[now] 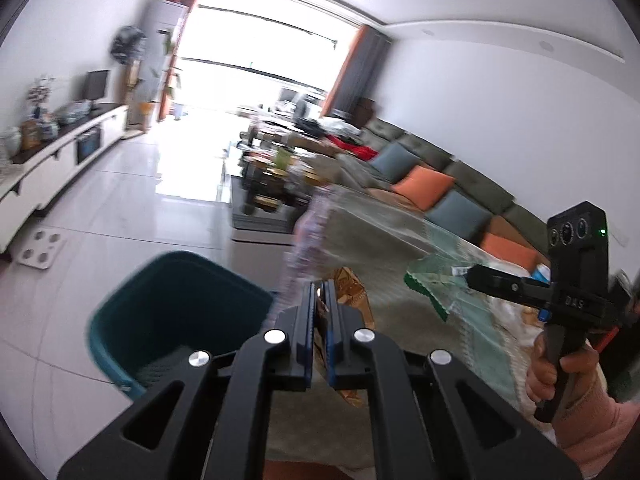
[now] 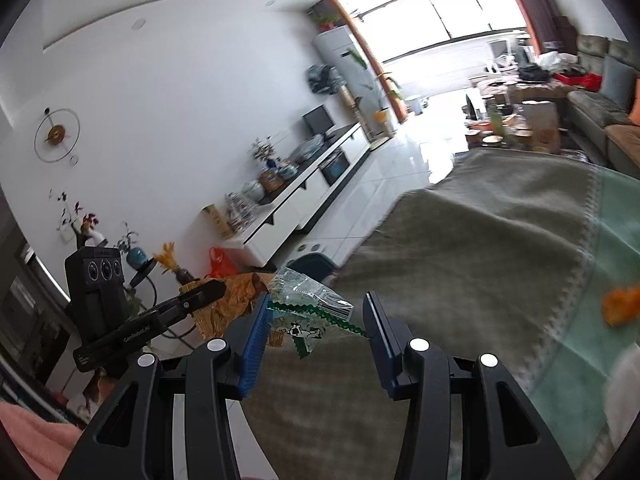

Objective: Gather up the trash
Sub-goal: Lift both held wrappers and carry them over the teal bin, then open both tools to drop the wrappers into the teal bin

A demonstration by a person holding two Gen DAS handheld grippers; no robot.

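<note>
L hand-held gripper (image 1: pixel 319 300) pressed together on a gold wrapper (image 1: pixel 349 286), held near the teal bin (image 1: pixel 168 312) on the floor beside the surface (image 2: pixel 480 240); not dropped yet. R hand-held gripper (image 2: pixel 316 320) spread wide, clear green-edged wrapper (image 2: pixel 308 304) sitting between its fingers, not pinched. Still left, by my read: orange scrap (image 2: pixel 622 304) on the surface, w/ other bits farther right, too blurred to ID.

White walls (image 2: pixel 180 80), glossy tiled floor (image 1: pixel 120 200), bright window (image 1: pixel 260 60).
</note>
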